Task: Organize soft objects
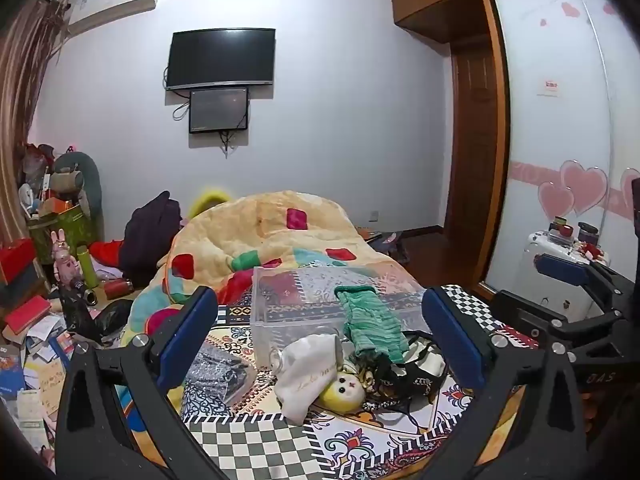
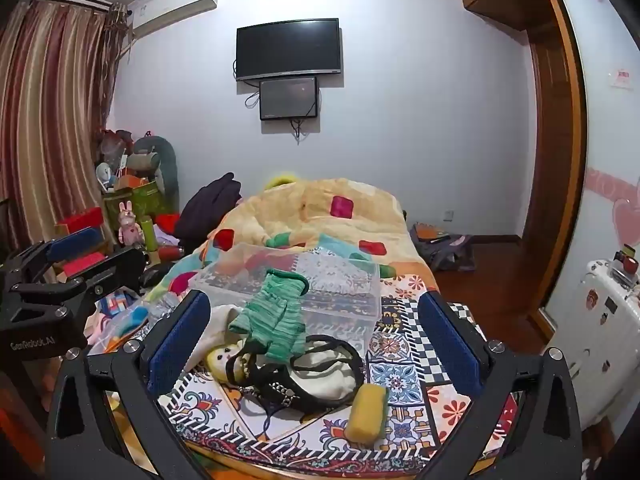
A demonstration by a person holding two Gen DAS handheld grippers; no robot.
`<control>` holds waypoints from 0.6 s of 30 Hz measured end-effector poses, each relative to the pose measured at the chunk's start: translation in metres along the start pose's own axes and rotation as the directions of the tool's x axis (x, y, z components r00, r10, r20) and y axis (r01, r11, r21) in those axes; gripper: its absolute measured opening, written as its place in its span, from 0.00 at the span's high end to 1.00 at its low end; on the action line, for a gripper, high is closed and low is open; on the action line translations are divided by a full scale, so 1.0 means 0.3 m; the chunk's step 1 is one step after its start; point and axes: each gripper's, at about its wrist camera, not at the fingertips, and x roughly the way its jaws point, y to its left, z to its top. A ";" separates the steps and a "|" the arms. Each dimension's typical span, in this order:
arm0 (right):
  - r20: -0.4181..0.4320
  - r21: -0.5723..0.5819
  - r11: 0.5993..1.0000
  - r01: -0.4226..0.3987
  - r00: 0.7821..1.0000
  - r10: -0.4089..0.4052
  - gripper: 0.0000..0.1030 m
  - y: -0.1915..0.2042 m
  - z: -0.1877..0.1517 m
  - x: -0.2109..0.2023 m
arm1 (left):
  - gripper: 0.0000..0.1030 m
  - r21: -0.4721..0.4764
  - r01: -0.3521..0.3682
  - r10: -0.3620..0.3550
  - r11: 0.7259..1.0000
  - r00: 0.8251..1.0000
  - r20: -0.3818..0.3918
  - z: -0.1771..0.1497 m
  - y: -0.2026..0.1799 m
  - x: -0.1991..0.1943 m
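Right wrist view shows our right gripper (image 2: 316,344) spread wide and empty, with the green cloth (image 2: 276,316) dead ahead between its fingers, draped over the near wall of the clear bin (image 2: 352,280). Its long axis runs away from us, toward the bin. Our left gripper (image 1: 320,340) is likewise spread and empty; there the cloth (image 1: 372,320) sits right of centre. We judge the right one better lined up.

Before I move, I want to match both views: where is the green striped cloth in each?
Left wrist: green striped cloth lies right of centre, draped over the clear box's near rim.
Right wrist: cloth sits centre, hanging over the same box.
Shared landmark: the yellow doll head just below it.
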 end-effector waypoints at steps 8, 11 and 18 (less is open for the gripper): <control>0.021 0.013 1.000 -0.002 1.000 0.002 0.00 -0.004 -0.002 -0.008 | 0.00 0.013 -0.006 0.006 1.000 1.000 0.012 0.009 -0.003 0.002; 0.008 0.003 1.000 0.001 1.000 -0.001 0.00 0.000 -0.023 0.008 | 0.00 0.016 -0.002 0.001 1.000 1.000 0.025 -0.006 -0.010 -0.009; 0.008 0.006 1.000 -0.008 1.000 0.008 0.00 0.004 -0.009 -0.003 | 0.00 0.030 -0.002 0.001 1.000 0.999 0.034 -0.009 -0.028 -0.018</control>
